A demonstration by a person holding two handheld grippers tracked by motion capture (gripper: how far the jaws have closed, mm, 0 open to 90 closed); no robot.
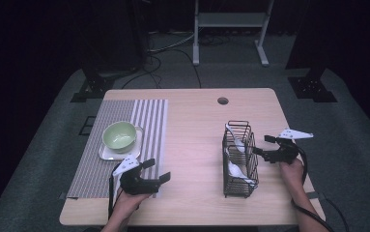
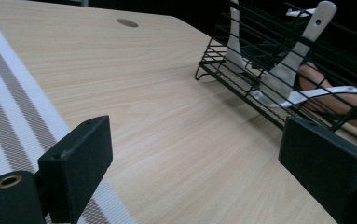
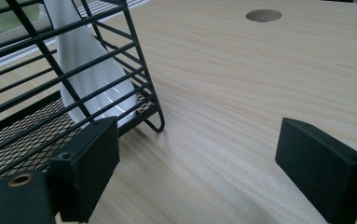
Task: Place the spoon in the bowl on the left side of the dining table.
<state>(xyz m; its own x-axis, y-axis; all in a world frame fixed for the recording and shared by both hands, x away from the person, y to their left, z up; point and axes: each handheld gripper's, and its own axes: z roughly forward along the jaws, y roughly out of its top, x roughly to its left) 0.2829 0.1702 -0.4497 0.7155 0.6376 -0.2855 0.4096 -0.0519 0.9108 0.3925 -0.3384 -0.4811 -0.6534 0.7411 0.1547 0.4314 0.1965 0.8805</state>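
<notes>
Left tool, jaws spread with nothing between them, hovers low over the near edge of the grey-and-white striped placemat on the light wooden desk. Right tool, jaws likewise spread and empty, sits just beside the right wall of the black wire basket; in the right gripper view its left jaw lies close against the basket's corner foot. Basket stands right of the desk's centre and holds white ceramic spoons, their handles leaning upward. Pale green bowl rests on a white square plate on the placemat, well apart from the basket.
</notes>
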